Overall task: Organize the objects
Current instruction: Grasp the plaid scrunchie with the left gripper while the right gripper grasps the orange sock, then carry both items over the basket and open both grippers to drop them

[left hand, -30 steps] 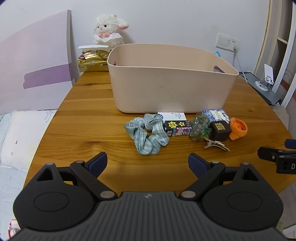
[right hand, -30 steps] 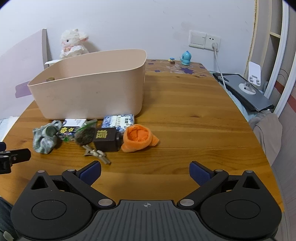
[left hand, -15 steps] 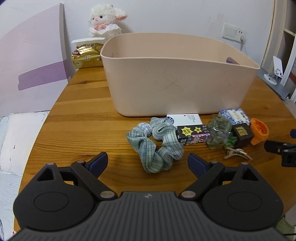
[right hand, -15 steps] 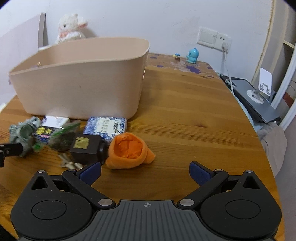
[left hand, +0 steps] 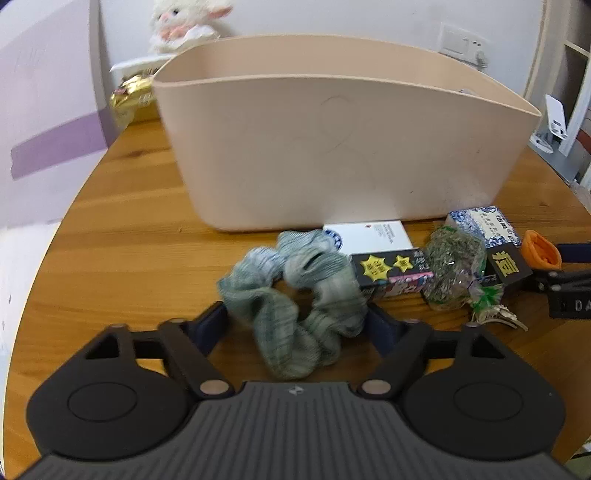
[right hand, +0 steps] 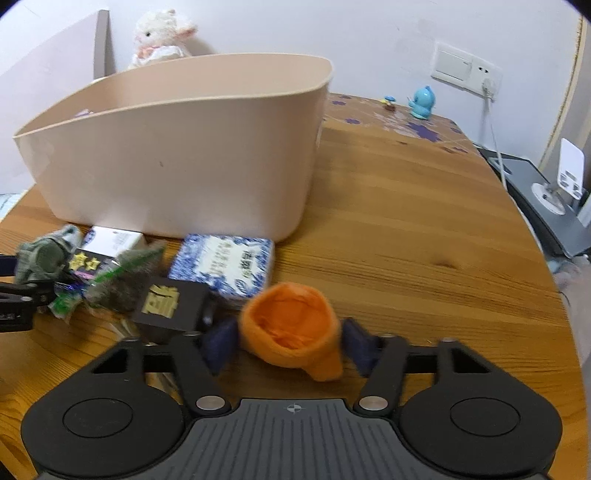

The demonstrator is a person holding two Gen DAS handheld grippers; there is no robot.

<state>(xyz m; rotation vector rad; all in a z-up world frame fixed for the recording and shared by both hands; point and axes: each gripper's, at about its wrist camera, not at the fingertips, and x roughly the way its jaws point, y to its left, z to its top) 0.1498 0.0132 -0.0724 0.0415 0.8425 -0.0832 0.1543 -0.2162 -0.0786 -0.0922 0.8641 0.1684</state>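
As the left wrist view looks across the wooden tabletop (left hand: 122, 236), here is the lineup:
Left claw (left hand: 295, 326): spread wide, its pads on either side of the green checked scrunchie (left hand: 295, 306), not closed on it.
Scrunchie: lying flat on the tabletop, just in front of the beige bin (left hand: 332, 147).
Row to its right: white card box (left hand: 373, 236), black star-print box (left hand: 391, 271), crinkly green packet (left hand: 452, 271), black cube with gold character (left hand: 508, 264), blue-and-white box (left hand: 484, 223), all huddled together along the bin's front wall.
Hair clip (left hand: 498, 317): on the tabletop, just nearer than the packet.
Background: plush lamb (left hand: 184, 18) behind the bin, gold packet (left hand: 135, 98) beside it.

Right wrist view:
Right claw (right hand: 290, 343): released, pads flanking the orange fabric piece (right hand: 295, 325); whether they touch it, cannot tell.
Orange piece: on the tabletop (right hand: 406, 221), touching the black cube (right hand: 170, 302), with the blue-and-white box (right hand: 225, 264) just behind.
Bin (right hand: 177, 147): upright, left of centre.
Far edge: blue bird figurine (right hand: 423, 101) near the wall socket (right hand: 465, 72).
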